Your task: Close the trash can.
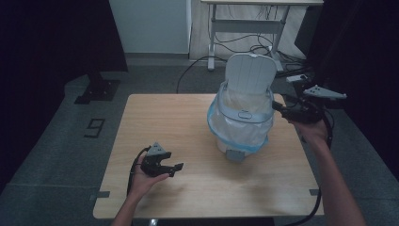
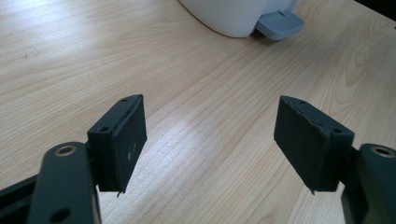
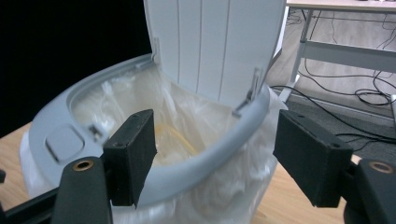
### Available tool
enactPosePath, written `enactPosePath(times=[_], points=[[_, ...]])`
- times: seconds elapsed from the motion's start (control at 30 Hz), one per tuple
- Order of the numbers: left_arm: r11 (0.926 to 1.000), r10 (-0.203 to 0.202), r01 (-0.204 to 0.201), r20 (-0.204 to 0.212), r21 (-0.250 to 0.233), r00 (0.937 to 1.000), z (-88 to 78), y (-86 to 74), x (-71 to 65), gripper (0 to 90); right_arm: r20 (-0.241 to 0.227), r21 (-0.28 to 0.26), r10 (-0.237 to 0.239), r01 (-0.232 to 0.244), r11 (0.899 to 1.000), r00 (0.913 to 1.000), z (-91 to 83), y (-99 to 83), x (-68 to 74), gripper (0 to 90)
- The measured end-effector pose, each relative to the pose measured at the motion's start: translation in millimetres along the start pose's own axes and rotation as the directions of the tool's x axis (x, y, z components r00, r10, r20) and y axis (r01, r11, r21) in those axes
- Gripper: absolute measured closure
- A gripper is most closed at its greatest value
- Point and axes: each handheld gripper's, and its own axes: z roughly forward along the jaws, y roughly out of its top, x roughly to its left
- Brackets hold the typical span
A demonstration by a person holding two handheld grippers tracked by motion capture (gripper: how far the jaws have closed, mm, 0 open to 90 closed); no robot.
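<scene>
Right gripper (image 3: 215,158) view reveals something yellowish — perhaps — inside the bin (image 3: 187,177).

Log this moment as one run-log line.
bin: on table, lid up, bag inside | left gripper: open, empty, near table | right gripper: open, empty, beside bin rim

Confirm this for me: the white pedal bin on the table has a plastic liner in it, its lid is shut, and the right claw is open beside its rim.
Not quite: the lid is not shut; it stands raised, upright at the back of the pedal bin, as the high view shows. The rest holds: the liner is inside, and the right claw is open beside the rim.
</scene>
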Motion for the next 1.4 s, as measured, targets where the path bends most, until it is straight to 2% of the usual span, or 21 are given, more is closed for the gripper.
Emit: enactPosePath(times=[0.4, 0.6, 0.9, 1.17, 1.4], points=[[0.9999, -0.010, 0.010, 0.003, 0.005, 0.9999, 1.6, -1.3, 4.7, 25.4, -0.012, 0.012, 0.013, -0.013, 1.000, 0.9998, 23.0, 21.5, -3.1, 26.8], [0.9997, -0.023, 0.023, 0.006, 0.012, 0.9997, 3.1, -4.8, 8.1, 25.6, -0.019, 0.015, 0.032, -0.032, 0.999, 0.9993, 40.9, 33.6, -9.3, 26.0], [0.9993, -0.033, 0.033, 0.004, 0.016, 0.9995, 4.1, -6.2, 12.0, 25.6, -0.047, -0.022, 0.058, -0.059, 0.998, 0.9972, 59.8, 49.9, -21.0, 21.9], [0.9991, -0.034, 0.034, 0.005, 0.024, 0.9994, 5.3, -7.7, 12.6, 25.5, -0.066, -0.053, 0.085, -0.089, 0.995, 0.9942, 71.4, 60.0, -27.5, 21.6], [0.9990, -0.042, 0.042, 0.007, 0.017, 0.9991, 3.6, -8.0, 13.7, 25.6, -0.078, -0.039, 0.069, -0.072, 0.997, 0.9946, 73.5, 60.0, -28.0, 21.7]])
